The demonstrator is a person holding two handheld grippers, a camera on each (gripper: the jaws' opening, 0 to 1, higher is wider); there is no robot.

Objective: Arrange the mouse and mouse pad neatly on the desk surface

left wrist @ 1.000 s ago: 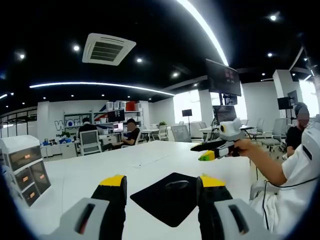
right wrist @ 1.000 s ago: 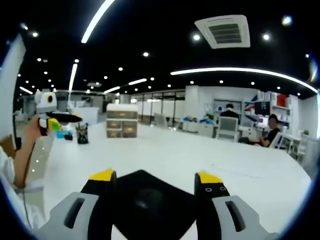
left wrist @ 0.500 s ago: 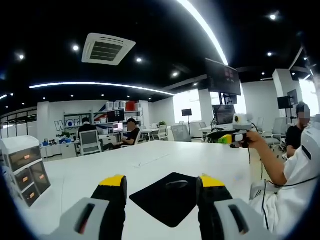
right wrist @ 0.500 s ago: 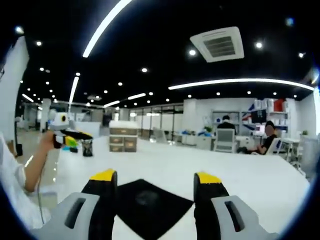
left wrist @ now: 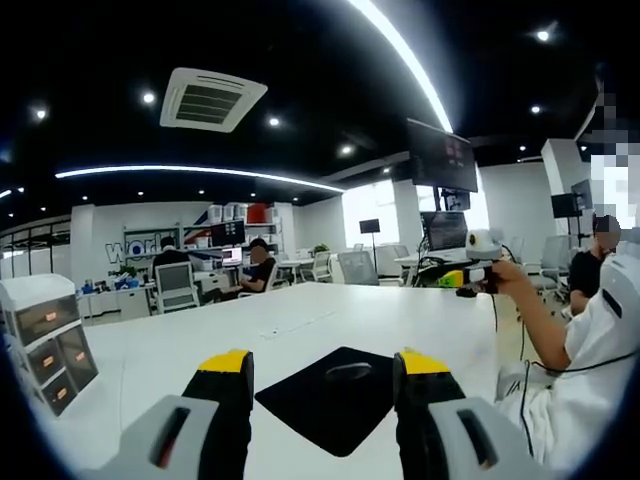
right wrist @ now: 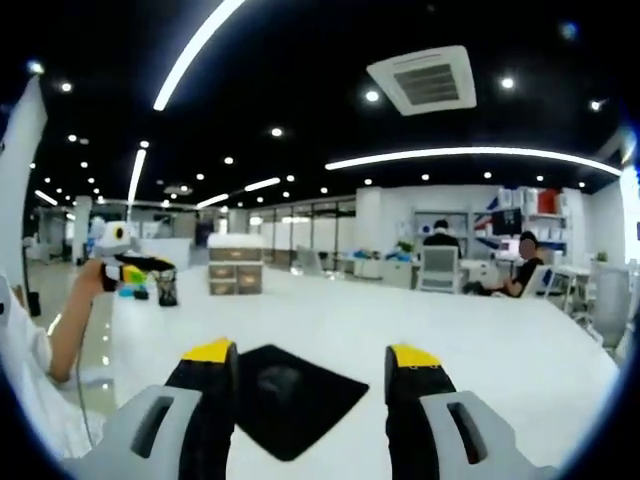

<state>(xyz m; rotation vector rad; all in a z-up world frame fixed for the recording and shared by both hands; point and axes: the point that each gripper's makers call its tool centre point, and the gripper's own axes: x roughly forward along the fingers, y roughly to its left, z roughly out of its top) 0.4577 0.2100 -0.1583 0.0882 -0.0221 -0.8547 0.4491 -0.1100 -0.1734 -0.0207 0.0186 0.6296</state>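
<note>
A black mouse point(left wrist: 349, 372) sat on the thin, floppy black mouse pad point(left wrist: 335, 397) on the white bench point(left wrist: 150, 355). Both the left gripper point(left wrist: 325, 365) and right gripper point(right wrist: 310, 353) hovered wide open, empty. The mouse looked light, smooth; best pinched across its flanks.

A dark computer mouse point(left wrist: 347, 371) is sitting on a black square mouse pad point(left wrist: 335, 395), lying between the open left gripper point(left wrist: 325, 365) jaws.

A wide white bench point(left wrist: 300, 320) carries a black mouse pad point(left wrist: 335, 395) lying flat, with a dark mouse point(left wrist: 348, 371) resting on it. Well away from the pad stands a white drawer unit point(left wrist: 45, 340).
</note>
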